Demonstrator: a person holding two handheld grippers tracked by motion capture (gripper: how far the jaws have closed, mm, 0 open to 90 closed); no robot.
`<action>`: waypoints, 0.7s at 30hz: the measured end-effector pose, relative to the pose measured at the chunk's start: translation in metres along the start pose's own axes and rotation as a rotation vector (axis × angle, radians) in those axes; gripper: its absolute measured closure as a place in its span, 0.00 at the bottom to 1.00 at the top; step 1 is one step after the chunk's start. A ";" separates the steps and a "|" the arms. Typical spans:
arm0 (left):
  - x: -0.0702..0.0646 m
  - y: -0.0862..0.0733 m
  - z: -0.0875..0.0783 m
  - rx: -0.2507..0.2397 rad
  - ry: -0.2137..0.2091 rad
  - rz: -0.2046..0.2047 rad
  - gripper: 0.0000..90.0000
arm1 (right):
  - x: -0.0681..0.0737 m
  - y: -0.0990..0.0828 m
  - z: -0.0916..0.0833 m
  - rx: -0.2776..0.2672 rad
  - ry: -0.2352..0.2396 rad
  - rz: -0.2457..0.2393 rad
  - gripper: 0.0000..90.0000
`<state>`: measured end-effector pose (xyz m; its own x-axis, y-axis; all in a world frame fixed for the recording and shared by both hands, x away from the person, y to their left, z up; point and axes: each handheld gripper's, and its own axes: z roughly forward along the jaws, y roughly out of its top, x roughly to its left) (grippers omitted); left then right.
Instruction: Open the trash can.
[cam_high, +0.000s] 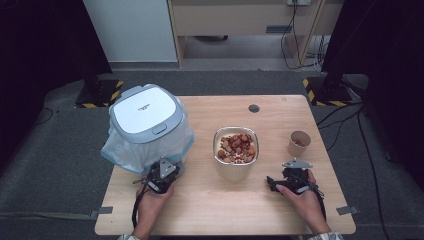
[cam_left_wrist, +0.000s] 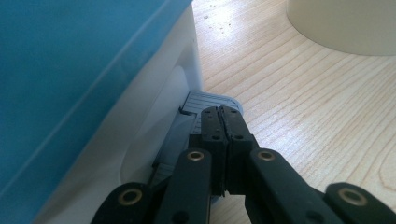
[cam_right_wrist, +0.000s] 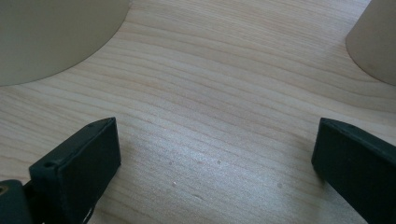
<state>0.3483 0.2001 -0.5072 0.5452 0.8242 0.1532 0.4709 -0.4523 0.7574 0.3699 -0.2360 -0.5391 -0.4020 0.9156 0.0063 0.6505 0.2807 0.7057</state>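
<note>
A small pedal bin (cam_high: 146, 116) with a white and grey lid, lined with a blue-white bag (cam_high: 122, 154), stands at the table's left. My left gripper (cam_high: 165, 171) points at its base. In the left gripper view the jaws (cam_left_wrist: 222, 113) are pressed together with nothing between them, tips over the bin's grey ribbed pedal (cam_left_wrist: 205, 99); whether they touch it I cannot tell. The blue bag (cam_left_wrist: 70, 70) hangs at the left. My right gripper (cam_high: 292, 173) rests low at the table's right. Its jaws (cam_right_wrist: 215, 163) stand wide apart over bare wood.
A cream bowl (cam_high: 236, 165) of reddish-brown food pieces stands mid-table, its wall seen close (cam_left_wrist: 345, 23) (cam_right_wrist: 51, 32). A paper cup (cam_high: 299, 143) (cam_right_wrist: 376, 42) stands right of it. The wooden table (cam_high: 210, 210) has a round hole (cam_high: 254, 108) near its far edge.
</note>
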 end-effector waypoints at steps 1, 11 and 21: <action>0.000 0.000 0.000 0.002 0.000 0.004 0.98 | 0.000 0.000 0.000 0.000 0.000 0.000 0.02; -0.005 -0.003 0.003 0.008 0.029 0.053 0.99 | 0.001 0.000 0.000 0.001 -0.002 0.002 0.02; -0.003 -0.008 0.008 0.015 0.000 0.007 0.99 | 0.001 0.000 -0.001 0.002 -0.006 0.007 0.02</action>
<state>0.3489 0.1987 -0.5184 0.5489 0.8207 0.1585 0.4771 -0.4634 0.7468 0.3689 -0.2355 -0.5390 -0.3939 0.9191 0.0072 0.6543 0.2749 0.7045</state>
